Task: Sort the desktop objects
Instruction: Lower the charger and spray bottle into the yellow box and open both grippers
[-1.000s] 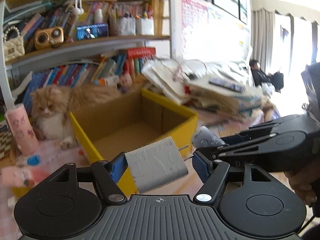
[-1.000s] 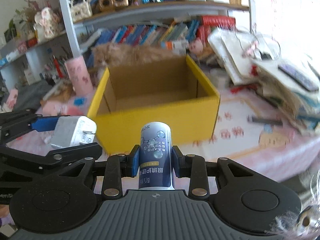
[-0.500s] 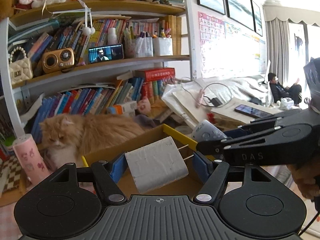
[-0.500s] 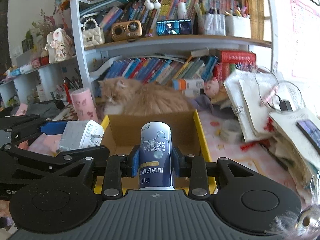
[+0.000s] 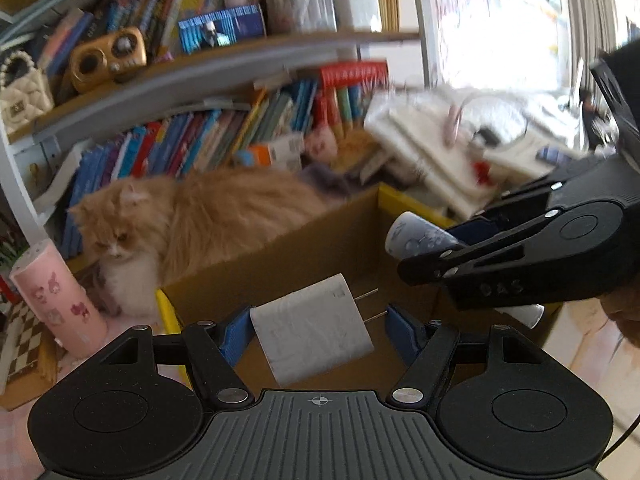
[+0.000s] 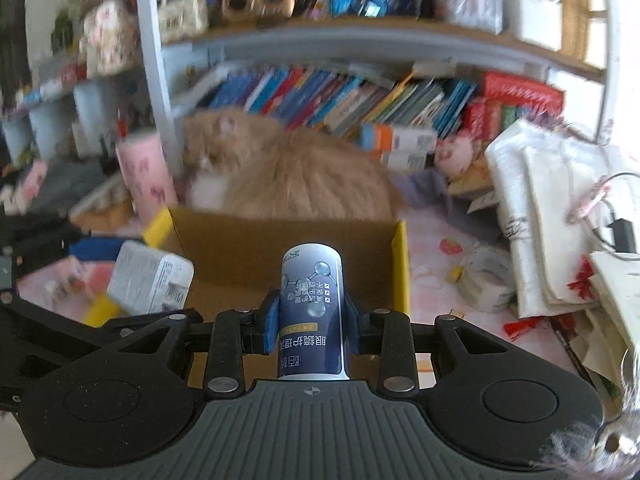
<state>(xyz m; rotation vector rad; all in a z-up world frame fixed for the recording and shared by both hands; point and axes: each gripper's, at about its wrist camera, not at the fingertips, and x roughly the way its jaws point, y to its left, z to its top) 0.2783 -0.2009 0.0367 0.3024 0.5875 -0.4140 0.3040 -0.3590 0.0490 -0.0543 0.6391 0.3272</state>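
White charger (image 5: 312,328) clamped in the left gripper (image 5: 320,332), one blue pad against its flat side, the two metal prongs pointing to the other pad. Hangs just above the near edge of the yellow box (image 5: 304,248), over the brown cardboard inside.

Blue-and-white bottle (image 6: 312,312) clamped upright in the right gripper (image 6: 310,314), jaws narrow and pressing on both sides of it. Hangs over the near wall of the box too, just to the right of the charger. On the bottle label, white Chinese writing, upside down in the right wrist view, and a drawing of molecule bubbles. On the side of the right gripper, the raised letters "DAS" (image 5: 500,288).

Under the box, a table with a pink patterned cloth (image 6: 432,232). Right of the box, a roll of white tape (image 6: 486,280) and, further right, a tilted stack of white papers (image 6: 540,208) with a cable on top. Left of the box, a pink cylinder (image 5: 56,296) with small cartoon figures. Directly behind the box, an orange-and-white long-haired cat (image 5: 208,216), lying down, head toward the left.

Behind the cat, a bookshelf (image 6: 360,40) full of colourful books; titles too blurred to read. On the upper shelf, a gold radio (image 5: 108,58) and a white quilted handbag (image 5: 24,92).
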